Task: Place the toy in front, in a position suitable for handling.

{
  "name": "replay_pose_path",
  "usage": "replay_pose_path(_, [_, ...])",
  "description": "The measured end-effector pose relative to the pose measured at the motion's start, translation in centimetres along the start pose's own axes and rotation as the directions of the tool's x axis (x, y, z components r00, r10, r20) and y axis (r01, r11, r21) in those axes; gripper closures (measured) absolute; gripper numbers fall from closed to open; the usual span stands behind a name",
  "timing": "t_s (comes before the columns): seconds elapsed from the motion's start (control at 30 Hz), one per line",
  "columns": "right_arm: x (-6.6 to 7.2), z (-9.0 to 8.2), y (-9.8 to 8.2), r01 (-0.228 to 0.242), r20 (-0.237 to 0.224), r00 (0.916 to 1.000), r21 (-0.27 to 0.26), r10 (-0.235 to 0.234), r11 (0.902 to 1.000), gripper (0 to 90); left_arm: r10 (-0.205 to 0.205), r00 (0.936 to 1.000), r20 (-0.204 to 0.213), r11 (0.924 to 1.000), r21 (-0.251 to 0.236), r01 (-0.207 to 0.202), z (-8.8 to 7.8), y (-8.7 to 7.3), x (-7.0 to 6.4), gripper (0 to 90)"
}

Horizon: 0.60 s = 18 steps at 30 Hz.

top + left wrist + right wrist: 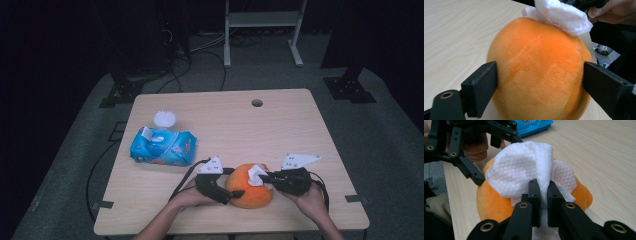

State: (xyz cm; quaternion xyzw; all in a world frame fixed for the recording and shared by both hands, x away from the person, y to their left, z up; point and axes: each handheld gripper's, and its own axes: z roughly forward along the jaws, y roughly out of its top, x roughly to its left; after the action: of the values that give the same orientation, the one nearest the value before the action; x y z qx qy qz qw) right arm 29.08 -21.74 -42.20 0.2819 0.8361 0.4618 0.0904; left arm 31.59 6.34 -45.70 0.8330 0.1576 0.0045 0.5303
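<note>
Showing bare forearms, no sleeves in sight. Carrying a black left gripper (235, 192) and a black right gripper (267, 180), each bearing a pale grey three-cornered plate dotted with small dark holes and trailing a black cable. Displaying flat, blocky black jaws on slim linkage arms, with brass-coloured rivets glinting at the pivots.
</note>
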Motion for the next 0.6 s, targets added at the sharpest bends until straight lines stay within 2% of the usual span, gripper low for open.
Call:
replay_pose_path(0.07, [-0.1, 0.0, 0.0, -0.008, 0.003, 1.0000, -0.006, 0.009, 0.9999, 83.8, 0.012, 0.9998, -0.017, 0.9999, 0.006, -0.012, -0.1, 0.0, 0.0, 28.1])
replay_pose_path(0.13, [-0.2, 0.0, 0.1, -0.016, 0.003, 0.9999, -0.015, 0.016, 0.9998, 83.8, 0.047, 0.9979, -0.045, 0.9989, 0.008, -0.047, -0.3, 0.3, -0.4, 36.3])
replay_pose_path(0.23, [-0.1, -0.4, 0.6, -0.005, 0.029, 0.9996, -0.049, 0.007, 0.9988, 83.8, 0.132, 0.9879, -0.082, 0.9912, 0.009, -0.132, -0.8, 1.1, -1.0, 42.9])
replay_pose_path(0.3, [-0.1, -0.7, 0.8, -0.018, 0.021, 0.9996, -0.092, 0.020, 0.9956, 83.9, 0.185, 0.9758, -0.117, 0.9825, -0.004, -0.186, -1.3, 1.6, -1.2, 42.9])
replay_pose_path(0.33, [-0.1, -0.9, 1.0, -0.019, 0.021, 0.9995, -0.125, 0.022, 0.9920, 83.9, 0.193, 0.9736, -0.122, 0.9807, -0.010, -0.195, -1.3, 1.7, -1.2, 42.9])
replay_pose_path(0.37, [0.0, -0.9, 1.1, -0.021, 0.017, 0.9996, -0.135, 0.024, 0.9907, 83.9, 0.218, 0.9668, -0.133, 0.9753, -0.006, -0.221, -1.5, 1.8, -1.3, 42.8])
replay_pose_path(0.4, [0.0, -0.9, 1.3, -0.019, 0.004, 0.9998, -0.152, 0.020, 0.9882, 83.8, 0.224, 0.9650, -0.136, 0.9739, -0.003, -0.227, -1.5, 1.8, -1.3, 42.5])
replay_pose_path(0.47, [0.2, -0.5, 1.4, -0.010, 0.001, 1.0000, -0.139, 0.010, 0.9903, 83.8, 0.221, 0.9662, -0.133, 0.9749, 0.006, -0.223, -1.5, 1.4, -1.1, 41.1])
replay_pose_path(0.5, [0.1, -0.2, 1.3, -0.007, 0.001, 1.0000, -0.129, 0.007, 0.9917, 83.8, 0.209, 0.9699, -0.126, 0.9778, 0.008, -0.209, -1.5, 1.1, -0.8, 40.4])
replay_pose_path(0.57, [-0.2, 0.3, 0.8, -0.026, 0.003, 0.9997, -0.099, 0.026, 0.9948, 83.8, 0.181, 0.9762, -0.119, 0.9832, 0.004, -0.182, -1.6, 0.8, -0.4, 39.0])
replay_pose_path(0.6, [-0.6, 0.3, 0.5, -0.039, 0.017, 0.9990, -0.082, 0.040, 0.9958, 83.8, 0.175, 0.9775, -0.118, 0.9843, 0.002, -0.176, -1.7, 0.7, -0.3, 38.4])
